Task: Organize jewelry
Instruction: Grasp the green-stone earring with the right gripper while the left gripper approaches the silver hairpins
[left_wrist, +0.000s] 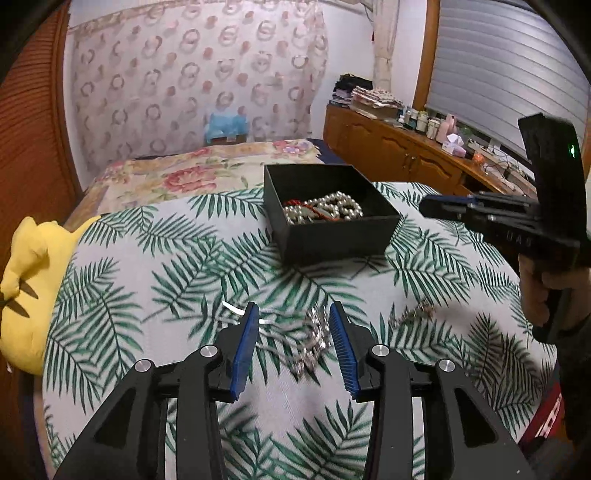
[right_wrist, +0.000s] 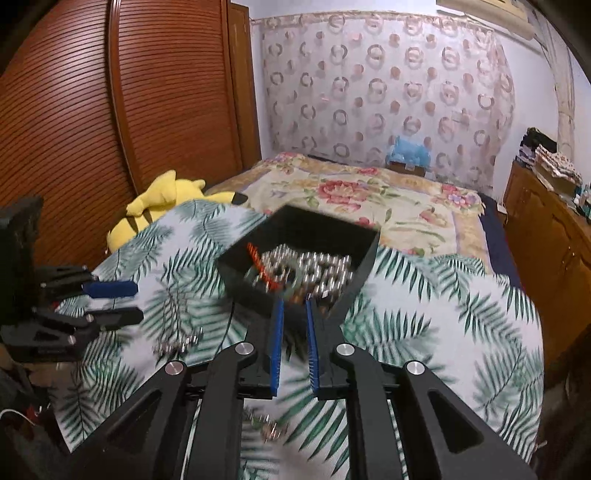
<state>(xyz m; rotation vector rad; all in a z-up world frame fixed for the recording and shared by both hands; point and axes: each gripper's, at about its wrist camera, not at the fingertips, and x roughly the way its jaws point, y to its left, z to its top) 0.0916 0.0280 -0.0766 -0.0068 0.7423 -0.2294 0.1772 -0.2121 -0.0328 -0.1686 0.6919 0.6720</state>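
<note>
Silver chain tangle on palm-print bedspread between spread left claw; lower straight, pinch densest clump. Right claw narrowly parted, empty, near black box at 12 o'clock.

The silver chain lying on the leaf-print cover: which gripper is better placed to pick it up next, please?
Left. The left gripper is open with the silver chain between its fingers; the right gripper is by the black box.
</note>
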